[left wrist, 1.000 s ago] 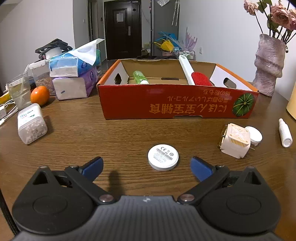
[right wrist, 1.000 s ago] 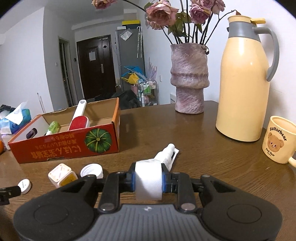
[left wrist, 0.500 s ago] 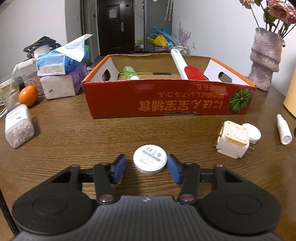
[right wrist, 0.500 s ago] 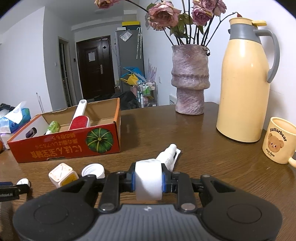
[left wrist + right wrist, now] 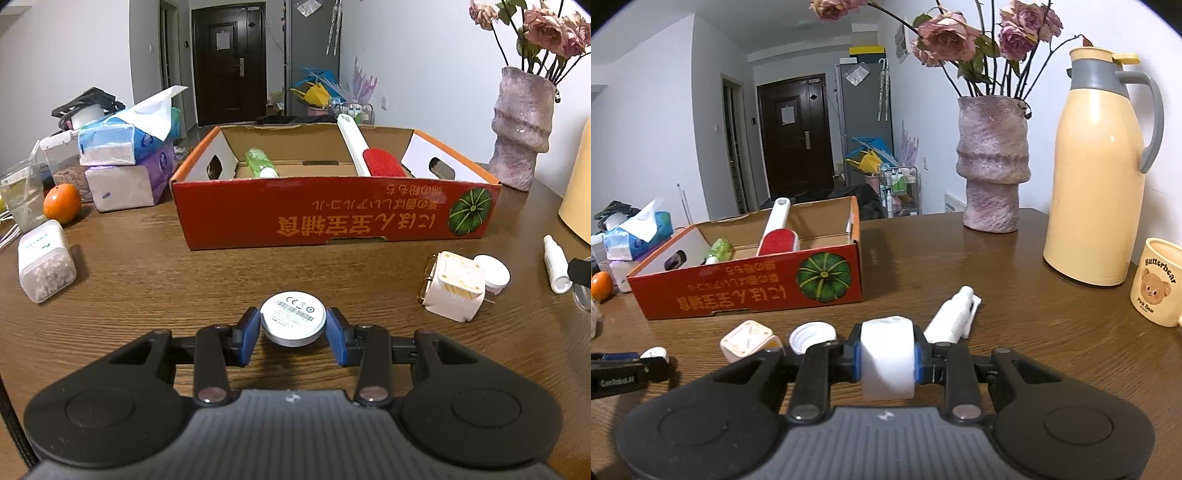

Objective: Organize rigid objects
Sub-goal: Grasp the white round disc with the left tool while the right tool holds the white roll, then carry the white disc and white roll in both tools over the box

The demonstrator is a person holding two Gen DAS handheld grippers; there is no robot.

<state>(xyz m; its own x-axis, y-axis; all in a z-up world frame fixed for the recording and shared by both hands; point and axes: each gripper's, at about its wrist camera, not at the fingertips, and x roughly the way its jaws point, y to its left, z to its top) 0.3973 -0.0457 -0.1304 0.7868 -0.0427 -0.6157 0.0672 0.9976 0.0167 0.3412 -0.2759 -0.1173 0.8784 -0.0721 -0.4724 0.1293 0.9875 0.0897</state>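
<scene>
My left gripper (image 5: 293,332) is shut on a round white puck (image 5: 293,317) with a barcode label, just above the wooden table. My right gripper (image 5: 886,360) is shut on a white roll (image 5: 886,360) and holds it above the table. A red cardboard box (image 5: 332,218) stands ahead and holds a green bottle (image 5: 260,162) and a red lint brush (image 5: 380,162); the box also shows in the right wrist view (image 5: 753,291). A white cube (image 5: 454,290), a white cap (image 5: 493,273) and a white spray bottle (image 5: 955,314) lie on the table.
Tissue packs (image 5: 125,162), an orange (image 5: 61,203) and a clear pill container (image 5: 46,271) stand at the left. A pink vase (image 5: 993,162), a yellow thermos (image 5: 1097,177) and a bear mug (image 5: 1156,282) stand at the right.
My left gripper closed from wide open onto the white puck and lifted it slightly. My right gripper kept holding the white roll, nearly still.
</scene>
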